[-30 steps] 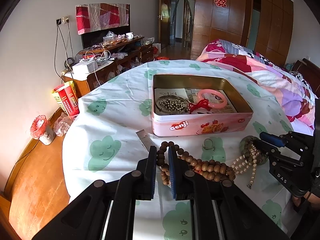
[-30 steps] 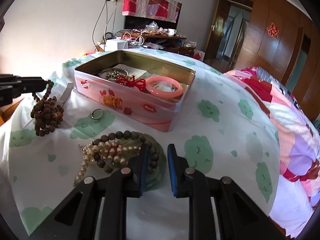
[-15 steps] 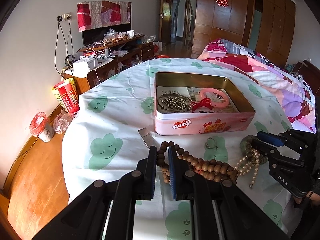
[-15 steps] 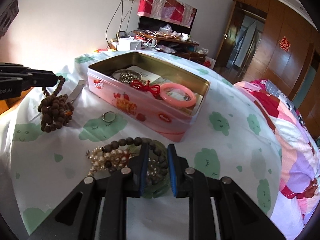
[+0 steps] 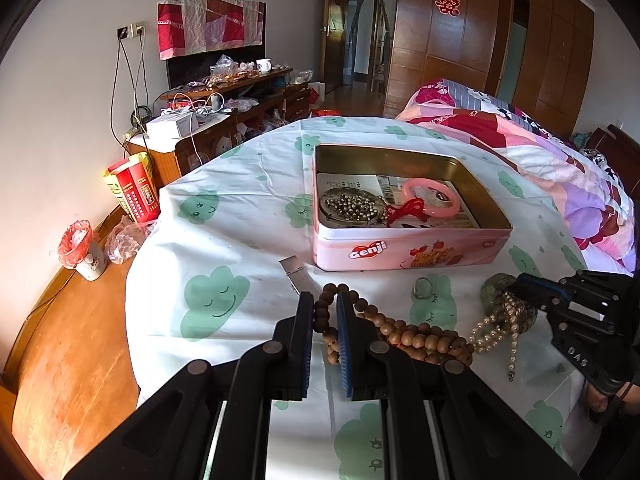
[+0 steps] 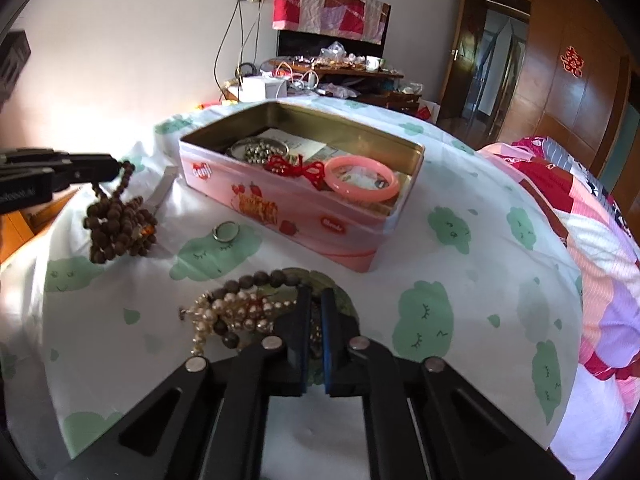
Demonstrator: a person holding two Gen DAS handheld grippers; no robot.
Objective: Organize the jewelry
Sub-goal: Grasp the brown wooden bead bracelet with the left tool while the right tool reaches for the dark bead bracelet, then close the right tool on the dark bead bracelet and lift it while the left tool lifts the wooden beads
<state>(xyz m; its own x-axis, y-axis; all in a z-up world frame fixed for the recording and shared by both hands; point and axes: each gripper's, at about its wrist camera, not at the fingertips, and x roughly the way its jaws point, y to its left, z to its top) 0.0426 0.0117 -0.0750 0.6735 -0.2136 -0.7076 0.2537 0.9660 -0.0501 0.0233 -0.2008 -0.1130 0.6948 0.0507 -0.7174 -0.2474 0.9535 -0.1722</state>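
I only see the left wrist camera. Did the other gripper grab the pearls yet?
Observer: The right gripper has just been closing; its fingers are shut with strands of the jewelry tangle between them.
Operator: What's under the tangle?
Observer: A ring of dark beads lies on the green bangle.
Operator: Are my wooden beads lifted?
Observer: One strand rises to the left gripper; the rest of the wooden beads bunch on the cloth.

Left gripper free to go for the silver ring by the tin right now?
Probably not yet: the left gripper is shut on the wooden bead strand. The ring lies uncovered on the cloth, nothing between, so the path is clear once the beads are released.
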